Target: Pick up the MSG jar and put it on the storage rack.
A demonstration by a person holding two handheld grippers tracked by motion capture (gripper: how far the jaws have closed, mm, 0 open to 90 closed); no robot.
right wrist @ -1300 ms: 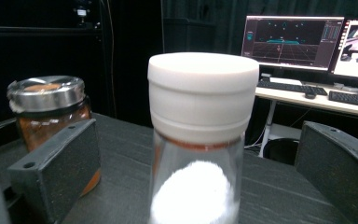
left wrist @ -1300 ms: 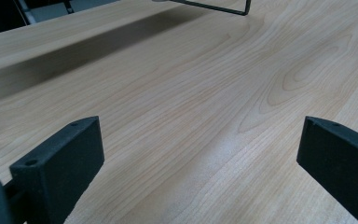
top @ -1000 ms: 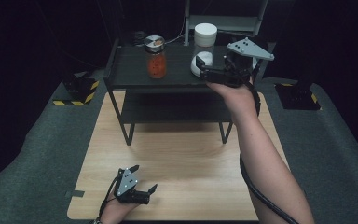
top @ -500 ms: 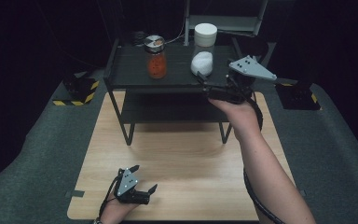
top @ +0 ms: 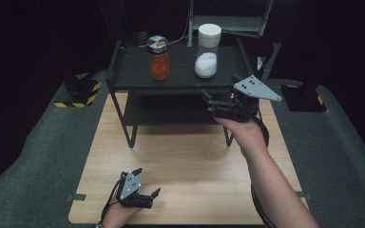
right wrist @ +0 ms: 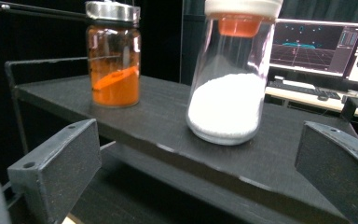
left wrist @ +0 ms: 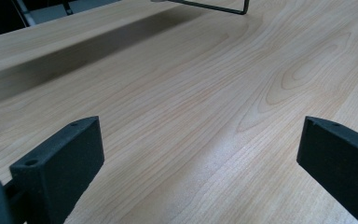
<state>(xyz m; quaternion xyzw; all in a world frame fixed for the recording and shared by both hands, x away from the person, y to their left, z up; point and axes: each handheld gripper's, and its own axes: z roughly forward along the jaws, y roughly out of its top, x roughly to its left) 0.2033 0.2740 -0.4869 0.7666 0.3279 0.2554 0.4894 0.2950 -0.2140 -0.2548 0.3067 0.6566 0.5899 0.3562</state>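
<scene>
A clear jar of white powder (top: 206,56) with a white lid stands on the top of a black shelf rack (top: 180,80). To its left stands a jar of orange contents (top: 159,61) with a metal lid. My right gripper (top: 208,103) hovers open in front of the rack's near edge, below and a little short of the white jar. In the right gripper view the white jar (right wrist: 230,93) and the orange jar (right wrist: 114,63) stand beyond my right gripper (right wrist: 198,158), whose jaws are wide apart and empty. My left gripper (top: 147,182) rests open and empty on the wooden table (left wrist: 191,93).
The rack has a lower shelf (top: 171,113) and thin metal legs standing on the wooden table (top: 185,161). Grey mats flank the table, with yellow-black striped blocks (top: 76,92) at the left. Monitors (right wrist: 314,42) glow behind the rack.
My right gripper has drawn back from the white jar toward the person and dropped lower, in front of the rack's edge. The jar stays upright on the shelf. The left gripper has not moved.
</scene>
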